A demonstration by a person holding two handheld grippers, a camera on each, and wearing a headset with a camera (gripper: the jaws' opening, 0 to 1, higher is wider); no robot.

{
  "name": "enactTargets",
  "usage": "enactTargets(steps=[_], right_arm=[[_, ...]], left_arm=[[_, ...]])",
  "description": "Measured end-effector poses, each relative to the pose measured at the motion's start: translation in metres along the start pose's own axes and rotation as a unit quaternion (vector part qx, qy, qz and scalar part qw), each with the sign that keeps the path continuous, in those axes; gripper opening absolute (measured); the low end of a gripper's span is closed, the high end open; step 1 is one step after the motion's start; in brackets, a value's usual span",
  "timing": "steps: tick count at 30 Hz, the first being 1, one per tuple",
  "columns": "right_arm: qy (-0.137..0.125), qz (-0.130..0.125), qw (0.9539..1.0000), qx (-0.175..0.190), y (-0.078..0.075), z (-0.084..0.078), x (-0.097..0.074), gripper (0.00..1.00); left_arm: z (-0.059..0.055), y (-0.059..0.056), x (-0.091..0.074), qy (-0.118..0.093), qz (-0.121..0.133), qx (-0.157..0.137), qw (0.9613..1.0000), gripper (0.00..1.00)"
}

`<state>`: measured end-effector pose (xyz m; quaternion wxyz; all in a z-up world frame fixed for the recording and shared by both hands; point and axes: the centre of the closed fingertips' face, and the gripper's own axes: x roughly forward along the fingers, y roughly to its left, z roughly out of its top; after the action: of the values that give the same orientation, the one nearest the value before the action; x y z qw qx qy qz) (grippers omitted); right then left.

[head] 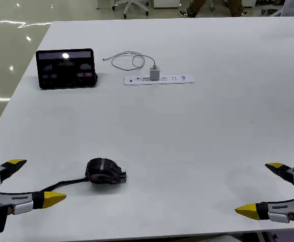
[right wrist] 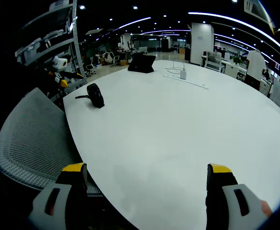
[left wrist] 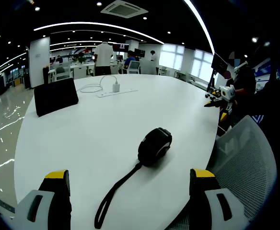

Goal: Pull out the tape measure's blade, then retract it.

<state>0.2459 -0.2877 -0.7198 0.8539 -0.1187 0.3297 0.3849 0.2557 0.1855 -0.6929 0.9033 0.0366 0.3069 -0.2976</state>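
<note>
Nearby, at the near left of the smooth white table point(head: 187, 131), the rounded black tape measure point(head: 104, 171) lies with its dark cord strap point(head: 66, 183) trailing toward the left gripper point(head: 41, 180). Its yellow-tipped jaws are spread, as are those of the right gripper point(head: 255, 187) at the near right.

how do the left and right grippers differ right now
The left gripper faces the tape measure from close by, with the strap trailing toward it; the right gripper faces the table surface, far from the tape measure. The left gripper sits at the table's near left, the right gripper at its near right. Both are open, yellow-tipped, holding nothing.
</note>
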Motion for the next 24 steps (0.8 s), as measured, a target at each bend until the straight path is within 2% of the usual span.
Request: enactTargets(steps=[9,12,19,24], right_arm=[[0.004,0.002,1.0000,0.002,0.003,-0.006,-0.001,0.98],[-0.001,-0.002,0.9999,0.011,0.001,-0.006,-0.004,0.98],[-0.006,-0.006,0.9999,0.007,0.000,-0.005,-0.007,1.00],[-0.010,-0.013,0.9999,0.004,0.000,-0.005,-0.008,1.00]], left_arm=[[-0.005,-0.003,-0.002,0.005,0.002,-0.008,1.0000,1.00],[-0.007,-0.004,-0.003,0.005,0.001,-0.009,0.9999,1.00],[-0.012,-0.003,-0.004,0.008,0.003,-0.011,0.9999,1.00],[-0.012,-0.003,-0.006,0.007,0.003,-0.009,0.9999,1.00]])
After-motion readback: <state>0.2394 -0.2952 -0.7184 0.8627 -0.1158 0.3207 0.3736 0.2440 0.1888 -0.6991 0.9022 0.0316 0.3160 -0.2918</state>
